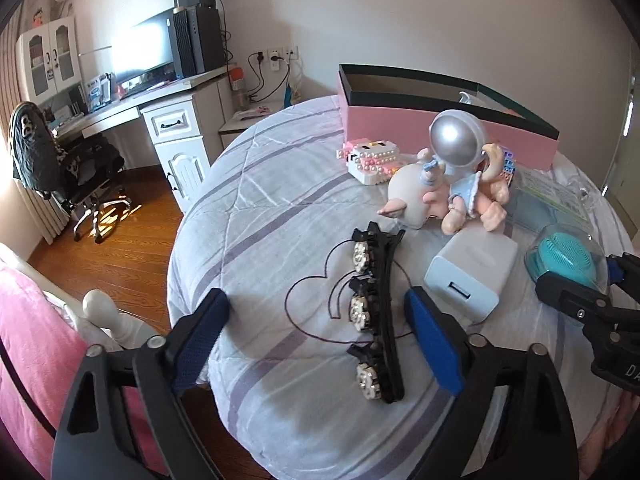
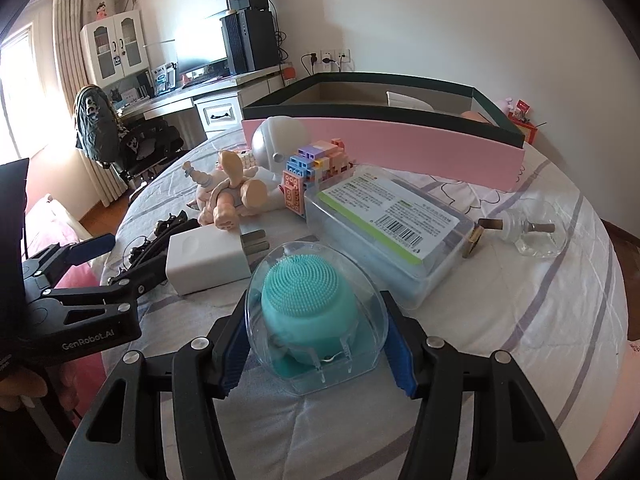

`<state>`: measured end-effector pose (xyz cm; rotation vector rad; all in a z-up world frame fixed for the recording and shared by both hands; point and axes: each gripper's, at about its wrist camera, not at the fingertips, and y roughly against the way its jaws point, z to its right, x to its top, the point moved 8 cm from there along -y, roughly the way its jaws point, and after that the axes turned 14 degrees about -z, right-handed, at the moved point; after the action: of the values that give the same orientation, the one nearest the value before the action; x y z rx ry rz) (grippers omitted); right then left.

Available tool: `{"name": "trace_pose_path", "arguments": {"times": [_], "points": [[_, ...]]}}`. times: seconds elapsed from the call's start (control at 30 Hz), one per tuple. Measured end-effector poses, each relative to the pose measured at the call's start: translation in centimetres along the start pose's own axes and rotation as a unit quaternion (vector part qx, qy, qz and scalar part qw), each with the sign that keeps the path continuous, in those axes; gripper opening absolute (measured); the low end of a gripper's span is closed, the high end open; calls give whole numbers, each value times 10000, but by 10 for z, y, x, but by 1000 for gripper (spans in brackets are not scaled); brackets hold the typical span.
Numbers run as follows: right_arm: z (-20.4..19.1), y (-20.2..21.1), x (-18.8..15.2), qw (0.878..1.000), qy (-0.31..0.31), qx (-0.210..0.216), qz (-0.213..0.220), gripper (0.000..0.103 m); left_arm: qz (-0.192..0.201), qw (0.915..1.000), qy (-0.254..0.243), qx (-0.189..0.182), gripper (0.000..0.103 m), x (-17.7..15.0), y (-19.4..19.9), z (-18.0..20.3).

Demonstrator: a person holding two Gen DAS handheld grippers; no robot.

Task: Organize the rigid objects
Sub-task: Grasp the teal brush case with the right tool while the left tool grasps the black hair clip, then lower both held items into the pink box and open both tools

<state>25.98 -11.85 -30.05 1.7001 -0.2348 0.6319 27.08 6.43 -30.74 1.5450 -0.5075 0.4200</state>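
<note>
At lower centre, the right gripper point(image 2: 314, 344) clamps the teal brush's clear case point(image 2: 316, 320); the left gripper point(image 1: 316, 332) stands apart around black hair clips point(image 1: 376, 320).

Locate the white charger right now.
The charger lies on the bed, left of the teal brush case in the right wrist view, with the black hair clip on its other side.

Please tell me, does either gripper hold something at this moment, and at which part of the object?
The right gripper clamps the clear case with the teal brush by its two sides, near the base. The left gripper holds nothing; the black hair clip lies untouched between its open jaws.
</note>
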Motion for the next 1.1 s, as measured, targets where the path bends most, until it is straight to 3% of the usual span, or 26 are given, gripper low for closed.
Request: {"name": "trace_pose_path", "arguments": {"times": [0.03, 0.13, 0.2, 0.3, 0.63, 0.9, 1.1], "points": [[0, 0, 0, 10000, -3, -1, 4, 60, 87, 9999, -100, 0, 57, 1, 2, 5], [2, -1, 0, 10000, -13, 25, 15, 60, 181, 9991, -389, -60, 19, 2, 3, 21], [3, 0, 0, 10000, -24, 37, 32, 60, 204, 9989, -429, -11, 19, 2, 5, 24], [4, 6, 0, 9999, -33, 53, 97, 60, 212, 9988, -364, -256, 19, 1, 14, 26], [10, 45, 12, 9984, -80, 4, 560, 60, 744, 9935, -636, -582, 19, 17, 73, 59], [24, 77, 41, 9952, -43, -170, 964, 60, 1020, 9863, -1015, -800, 19, 57, 95, 98], [46, 85, 82, 9934, 44, -341, 1096, 60, 1115, 9830, -1235, -769, 19, 115, 90, 117]]}}
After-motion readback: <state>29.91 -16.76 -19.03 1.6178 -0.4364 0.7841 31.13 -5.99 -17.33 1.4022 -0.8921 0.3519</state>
